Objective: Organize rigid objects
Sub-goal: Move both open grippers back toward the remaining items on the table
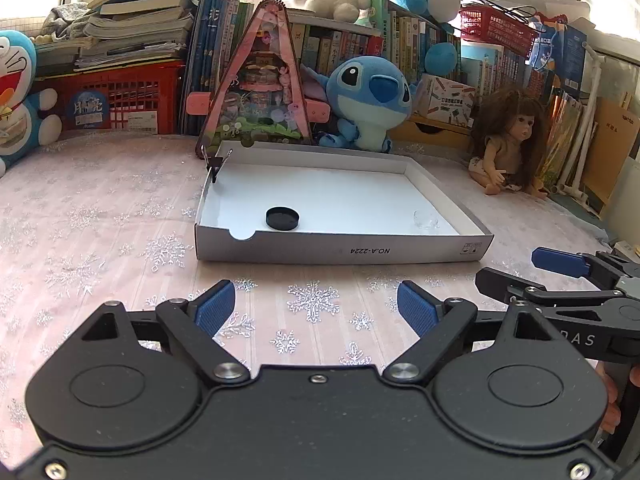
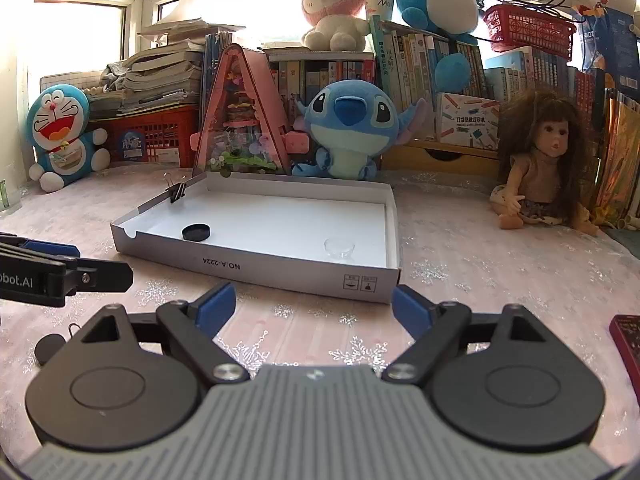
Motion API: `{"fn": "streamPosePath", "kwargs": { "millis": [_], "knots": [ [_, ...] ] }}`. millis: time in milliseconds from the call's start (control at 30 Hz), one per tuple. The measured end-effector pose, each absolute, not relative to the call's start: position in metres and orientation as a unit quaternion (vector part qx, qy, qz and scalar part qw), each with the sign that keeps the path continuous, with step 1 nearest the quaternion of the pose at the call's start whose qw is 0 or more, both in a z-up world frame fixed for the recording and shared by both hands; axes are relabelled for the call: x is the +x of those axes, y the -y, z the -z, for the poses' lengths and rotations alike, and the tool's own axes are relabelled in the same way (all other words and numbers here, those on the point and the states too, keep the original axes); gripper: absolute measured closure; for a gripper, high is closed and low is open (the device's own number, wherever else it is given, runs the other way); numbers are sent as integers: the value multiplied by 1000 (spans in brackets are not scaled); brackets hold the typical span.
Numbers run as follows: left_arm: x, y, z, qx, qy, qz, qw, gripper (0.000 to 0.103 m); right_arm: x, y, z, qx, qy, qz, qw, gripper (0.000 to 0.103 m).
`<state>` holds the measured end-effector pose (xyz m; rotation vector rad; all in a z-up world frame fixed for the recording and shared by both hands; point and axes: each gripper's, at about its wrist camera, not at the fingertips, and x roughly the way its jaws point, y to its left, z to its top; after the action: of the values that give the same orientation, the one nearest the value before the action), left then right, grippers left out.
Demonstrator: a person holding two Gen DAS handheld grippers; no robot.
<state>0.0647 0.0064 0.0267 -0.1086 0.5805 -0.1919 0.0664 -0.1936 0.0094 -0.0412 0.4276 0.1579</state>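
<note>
A shallow white box lid (image 1: 340, 246) lies open-side up on the pink snowflake tablecloth (image 1: 100, 220), and that is where the sorted bits sit. Inside, a black round cap (image 1: 283, 218) rests flat near the front left corner, close to the notch in the front wall. Over on the front right of the floor there is a small clear dish (image 1: 425, 220), hard to make out against the white. A black binder clip (image 1: 216, 164) is clamped upright on the lid's left wall, toward the back.

The left gripper (image 1: 316, 312) hangs just in front of the lid, short of its front wall, blue pads spread wide with only tablecloth between them. The cap lies ahead of it and slightly left, inside the lid, well clear of the fingers.

The right gripper (image 2: 314, 306) hovers at the same front edge, lined up with the lid's near right corner. Its jaws stand wide and empty too. The clear dish (image 2: 339, 247) sits just past that wall, ahead of the right finger. From this view, another black cap (image 2: 49, 347) and a wire clip (image 2: 74, 328) lie on the cloth low on the left, outside the lid, beneath the other gripper's arm. A dark red object (image 2: 628, 344) pokes in at the right edge; I cannot tell what it is.

Behind the lid stand a pink triangular toy house (image 1: 256, 92), a blue plush (image 1: 368, 100) and a long-haired doll (image 1: 508, 144), with books stacked along the back.
</note>
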Motion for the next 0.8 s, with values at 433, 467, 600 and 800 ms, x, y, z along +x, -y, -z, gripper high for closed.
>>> {"fn": "streamPosePath", "kwargs": {
  "millis": [433, 467, 600, 800],
  "knots": [
    [41, -4, -5, -29, -280, 75, 957, 15, 38, 188, 6, -36, -200, -70, 977, 11],
    [39, -3, -4, -25, -281, 76, 956, 15, 37, 188, 9, -36, -203, -71, 976, 11],
    [32, 0, 1, -11, -284, 76, 956, 15, 34, 188, 18, -32, -212, -67, 974, 11],
    [23, -1, 4, -4, -281, 73, 957, 15, 25, 190, 20, -34, -208, -61, 976, 11]
  ]
}}
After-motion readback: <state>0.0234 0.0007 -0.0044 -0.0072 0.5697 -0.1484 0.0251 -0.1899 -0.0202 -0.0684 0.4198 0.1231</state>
